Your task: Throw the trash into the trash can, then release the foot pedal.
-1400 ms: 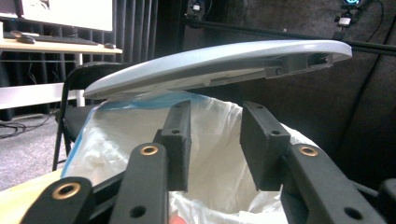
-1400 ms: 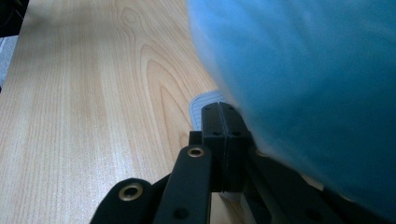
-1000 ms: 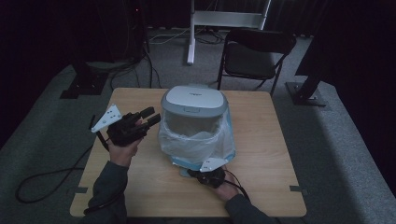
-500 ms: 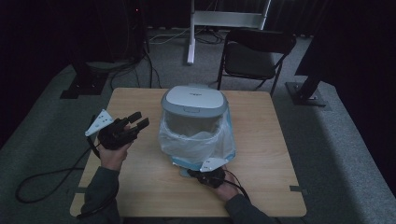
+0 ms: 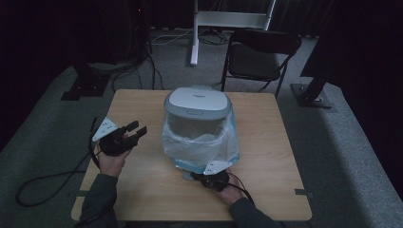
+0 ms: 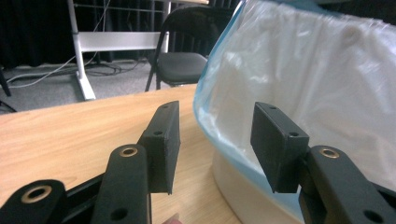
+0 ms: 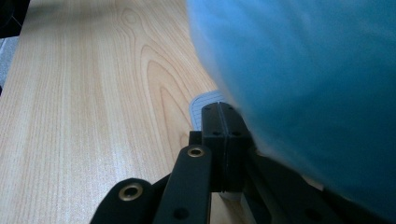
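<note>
One dark, unreadable mark on the bin's grey lid (image 5: pixel 197 100).

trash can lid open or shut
Open: in the high view the grey lid stands raised at the back of the trash can, and the bag-lined mouth below it is uncovered.

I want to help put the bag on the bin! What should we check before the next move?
1. Left hand-held gripper open and free: ok, jaws apart, nothing between them.
2. Left aimed at the bag: ok, its blue rim sits just ahead.
3. Right hand-held gripper shut: ok, jaws pressed together at the pedal.
4. Right gripping the pedal or bag: cannot tell.
5. Bin upright on table: ok.
6. Bag fully over rim: cannot tell.
</note>
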{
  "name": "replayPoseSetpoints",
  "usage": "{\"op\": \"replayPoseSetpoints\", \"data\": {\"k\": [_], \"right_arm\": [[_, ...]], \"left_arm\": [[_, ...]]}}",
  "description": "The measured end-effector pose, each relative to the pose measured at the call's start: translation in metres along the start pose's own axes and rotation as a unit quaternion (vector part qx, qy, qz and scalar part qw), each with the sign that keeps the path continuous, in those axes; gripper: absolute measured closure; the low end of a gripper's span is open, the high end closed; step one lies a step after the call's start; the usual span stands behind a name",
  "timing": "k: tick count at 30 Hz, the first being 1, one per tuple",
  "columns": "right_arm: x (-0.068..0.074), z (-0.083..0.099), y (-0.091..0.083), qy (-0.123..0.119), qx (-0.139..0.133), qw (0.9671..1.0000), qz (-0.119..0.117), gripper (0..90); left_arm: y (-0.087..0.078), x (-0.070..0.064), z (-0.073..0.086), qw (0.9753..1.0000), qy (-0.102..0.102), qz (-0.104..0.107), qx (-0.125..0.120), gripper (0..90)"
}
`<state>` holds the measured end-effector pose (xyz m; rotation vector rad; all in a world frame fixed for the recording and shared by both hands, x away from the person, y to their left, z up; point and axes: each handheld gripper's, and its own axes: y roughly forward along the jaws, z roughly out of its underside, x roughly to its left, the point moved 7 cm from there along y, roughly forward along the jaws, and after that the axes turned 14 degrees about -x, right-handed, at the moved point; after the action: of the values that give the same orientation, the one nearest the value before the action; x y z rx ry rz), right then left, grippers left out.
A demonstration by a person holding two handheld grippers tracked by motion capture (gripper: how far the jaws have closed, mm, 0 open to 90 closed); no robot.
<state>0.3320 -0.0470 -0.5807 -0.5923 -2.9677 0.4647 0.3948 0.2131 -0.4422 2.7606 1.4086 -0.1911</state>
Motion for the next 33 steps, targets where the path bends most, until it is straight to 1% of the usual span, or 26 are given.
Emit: {"op": "replayPoseSetpoints", "data": {"k": [9,11,12,13,17,19,20,22,23,24,25,29,33], "right_arm": [[0.000,0.000,0.000,0.000,0.000,1.0000,0.001,90.0],[0.000,0.000,0.000,0.000,0.000,1.0000,0.000,90.0],[0.000,0.000,0.000,0.000,0.000,1.0000,0.000,90.0],[0.000,0.000,0.000,0.000,0.000,1.0000,0.000,90.0],[0.000,0.000,0.000,0.001,-0.001,1.0000,0.000,90.0],[0.000,0.000,0.000,0.001,-0.001,1.0000,0.000,90.0],[0.000,0.000,0.000,0.001,-0.001,1.0000,0.000,90.0],[0.000,0.000,0.000,0.000,-0.001,1.0000,0.000,90.0],[0.000,0.000,0.000,0.000,-0.001,1.0000,0.000,90.0],[0.000,0.000,0.000,0.000,-0.001,1.0000,0.000,90.0],[0.000,0.000,0.000,0.000,-0.001,1.0000,0.000,90.0],[-0.001,-0.001,0.000,0.002,-0.005,1.0000,-0.001,90.0],[-0.001,-0.001,-0.001,0.005,-0.009,0.9999,-0.003,90.0]], "left_arm": [[0.000,0.004,0.013,0.9999,-0.007,-0.006,0.014,53.2],[0.000,0.005,0.020,0.9997,-0.008,-0.009,0.020,53.2],[0.000,0.005,0.020,0.9997,-0.008,-0.009,0.020,53.2],[-0.001,0.005,0.024,0.9996,-0.011,-0.009,0.025,53.2],[-0.002,0.007,0.035,0.9992,-0.014,-0.012,0.036,53.1],[-0.002,0.007,0.038,0.9990,-0.016,-0.014,0.038,53.1],[-0.003,0.008,0.044,0.9988,-0.019,-0.016,0.042,53.0],[-0.003,0.009,0.046,0.9987,-0.019,-0.017,0.043,53.0],[-0.004,0.009,0.051,0.9985,-0.019,-0.018,0.048,53.0],[-0.004,0.009,0.051,0.9985,-0.019,-0.018,0.048,53.0],[-0.004,0.009,0.055,0.9982,-0.020,-0.019,0.052,53.0],[-0.003,0.010,0.063,0.9977,-0.024,-0.021,0.059,53.0],[-0.002,0.010,0.065,0.9975,-0.025,-0.021,0.062,53.0]]}}
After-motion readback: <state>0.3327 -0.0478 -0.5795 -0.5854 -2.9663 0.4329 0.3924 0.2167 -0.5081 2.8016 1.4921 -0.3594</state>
